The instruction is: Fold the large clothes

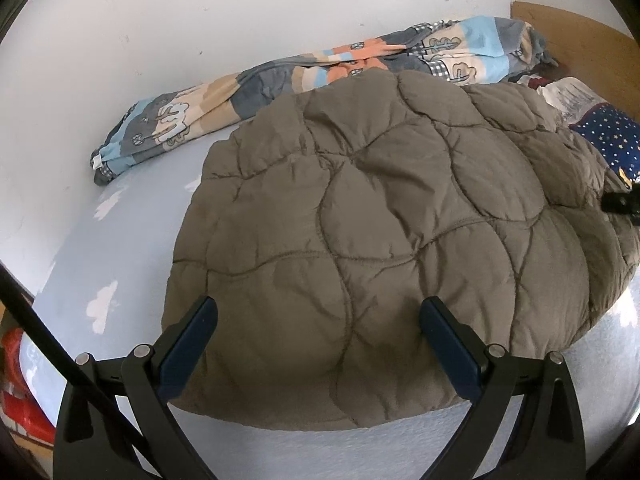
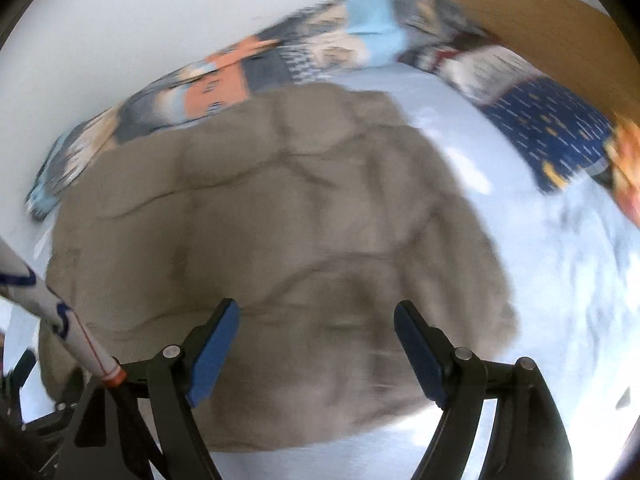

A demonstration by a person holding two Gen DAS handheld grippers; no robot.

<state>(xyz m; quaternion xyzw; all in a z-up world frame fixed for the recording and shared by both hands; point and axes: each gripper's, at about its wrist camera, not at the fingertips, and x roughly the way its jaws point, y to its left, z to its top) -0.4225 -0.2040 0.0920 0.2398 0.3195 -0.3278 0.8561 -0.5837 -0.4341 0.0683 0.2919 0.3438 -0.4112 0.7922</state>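
Note:
A large grey-brown quilted jacket (image 1: pixel 360 232) lies in a folded heap on the pale blue bed sheet (image 1: pixel 132 240). My left gripper (image 1: pixel 318 312) is open and empty, its fingers hovering over the jacket's near edge. In the right wrist view, which is motion-blurred, the same jacket (image 2: pixel 272 240) fills the middle. My right gripper (image 2: pixel 316 318) is open and empty above the jacket's near part. A small black piece of the right gripper shows at the left wrist view's right edge (image 1: pixel 622 202).
A rolled patchwork duvet (image 1: pixel 320 68) lies along the white wall (image 1: pixel 160 20). A dark blue starred pillow (image 1: pixel 616 136) sits at the right, by a brown headboard (image 1: pixel 580 36). A red object (image 1: pixel 20 392) is beside the bed at the lower left.

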